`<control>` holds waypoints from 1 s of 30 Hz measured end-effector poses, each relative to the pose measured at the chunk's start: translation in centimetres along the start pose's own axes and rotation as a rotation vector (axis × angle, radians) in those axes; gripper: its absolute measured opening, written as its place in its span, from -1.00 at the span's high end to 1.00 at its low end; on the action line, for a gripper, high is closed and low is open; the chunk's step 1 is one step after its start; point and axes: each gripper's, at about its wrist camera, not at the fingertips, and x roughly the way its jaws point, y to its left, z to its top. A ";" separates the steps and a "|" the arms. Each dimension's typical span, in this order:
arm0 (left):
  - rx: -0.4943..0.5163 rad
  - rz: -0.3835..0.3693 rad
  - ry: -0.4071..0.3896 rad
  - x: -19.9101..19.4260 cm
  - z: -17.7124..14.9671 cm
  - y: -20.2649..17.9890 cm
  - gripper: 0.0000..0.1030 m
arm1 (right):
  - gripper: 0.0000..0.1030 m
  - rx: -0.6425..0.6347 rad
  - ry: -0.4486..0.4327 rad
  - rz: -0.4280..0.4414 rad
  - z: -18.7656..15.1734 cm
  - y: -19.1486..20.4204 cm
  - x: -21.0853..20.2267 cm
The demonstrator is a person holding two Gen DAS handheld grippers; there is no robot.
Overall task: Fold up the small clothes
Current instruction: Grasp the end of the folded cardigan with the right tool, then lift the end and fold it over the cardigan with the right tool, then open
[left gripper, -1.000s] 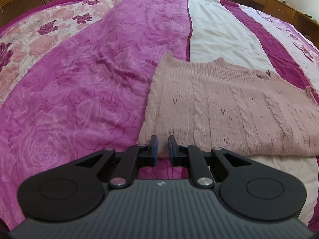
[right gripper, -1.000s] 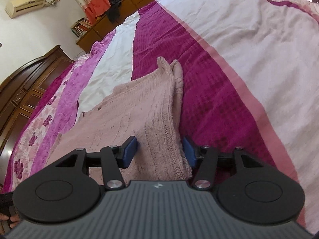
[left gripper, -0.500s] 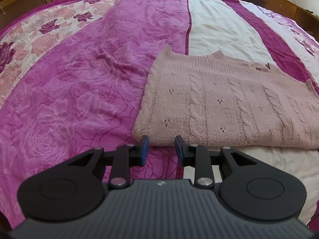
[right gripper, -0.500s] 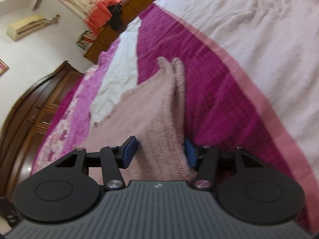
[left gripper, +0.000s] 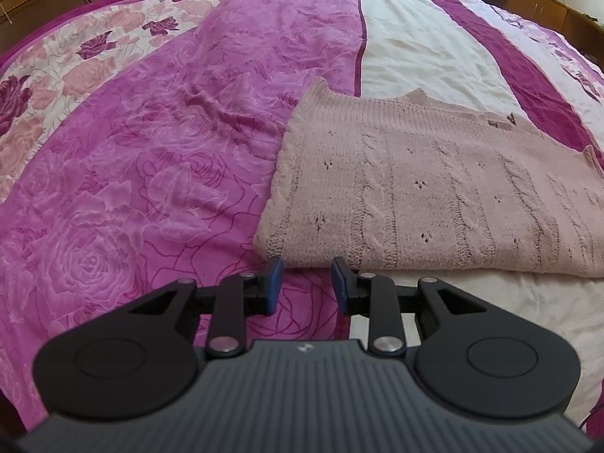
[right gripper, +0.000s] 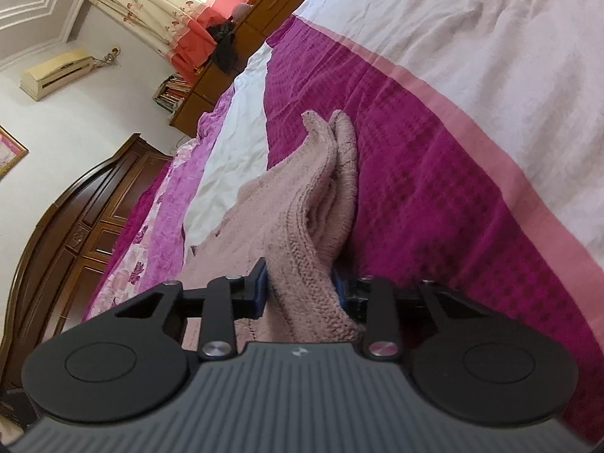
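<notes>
left gripper (left gripper: 305, 281) opened and backed off sweater (left gripper: 434, 196), right gripper (right gripper: 300, 288) closed on its edge, lifting

Left tongs (left gripper: 305, 281): jaws parted, nothing between them, tips just short of the sweater's (left gripper: 434, 192) near folded edge.
Right tongs (right gripper: 300, 287): jaws clamped on the sweater's lifted knit edge, camera rolled sideways.

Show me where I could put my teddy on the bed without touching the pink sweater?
Left of the sweater the rose-patterned purple cover lies bare. Beyond its far edge the white stripe is free too. In the right wrist view, the pale cover past the magenta band is open. It is crowded where the right gripper pinches the sweater's edge.
</notes>
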 end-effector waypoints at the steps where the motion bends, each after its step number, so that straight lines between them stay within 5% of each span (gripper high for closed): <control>1: 0.000 -0.001 0.001 0.0 0.0 0.0 0.40 | 0.33 0.006 -0.001 0.008 0.0 0.0 0.0; 17: 0.029 0.018 -0.017 -0.6 0.9 1.0 0.40 | 0.39 -0.068 -0.013 0.085 1.2 4.3 -0.8; 30: 0.028 0.036 -0.092 -1.7 3.7 3.7 0.40 | 0.44 -0.244 -0.010 0.193 1.1 13.9 -0.6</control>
